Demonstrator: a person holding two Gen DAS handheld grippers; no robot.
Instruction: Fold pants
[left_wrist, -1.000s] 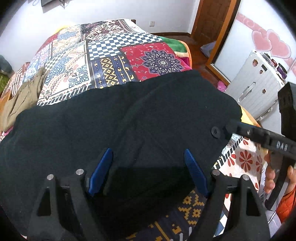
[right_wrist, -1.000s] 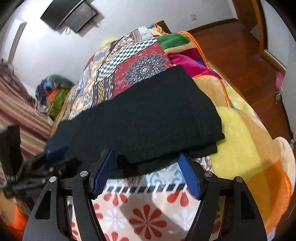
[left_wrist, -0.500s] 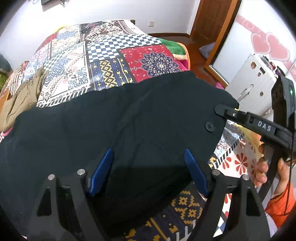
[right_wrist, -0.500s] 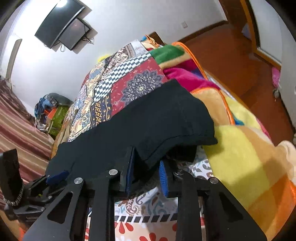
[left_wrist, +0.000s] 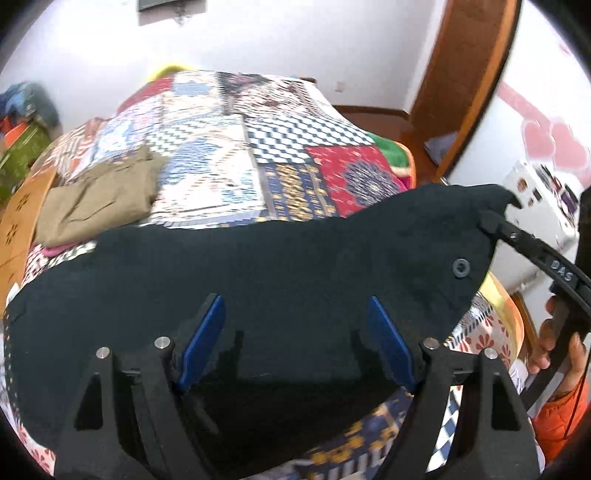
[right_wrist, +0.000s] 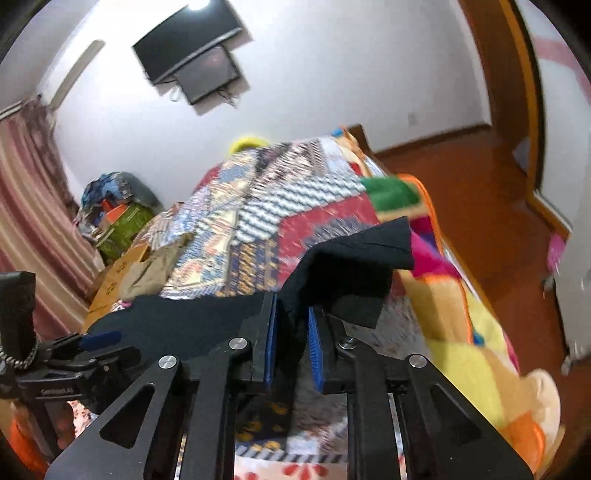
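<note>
1. I have the right gripper (right_wrist: 291, 343) closing on a corner of the black pants (left_wrist: 258, 288); cloth is bunched between its blue pads (right_wrist: 270, 343), and the free flap droops past the tips.
2. The pants lie across the near end of the bed (left_wrist: 229, 155), on the patchwork quilt. The waist end, with its button (left_wrist: 461, 266), is raised at my right; the rest rests flat.
3. I take that corner because it is the edge to carry over for the fold.
4. The left gripper (left_wrist: 295, 343) is wide open, a pad on each side of the cloth below. I cannot tell through the blur whether the pads touch the cloth; nothing is gripped.
5. I judge the fold is just begun: one corner up, most of the cloth unmoved.
6. A tan garment (left_wrist: 96, 195) sits further up the bed, well apart from the pants.
</note>
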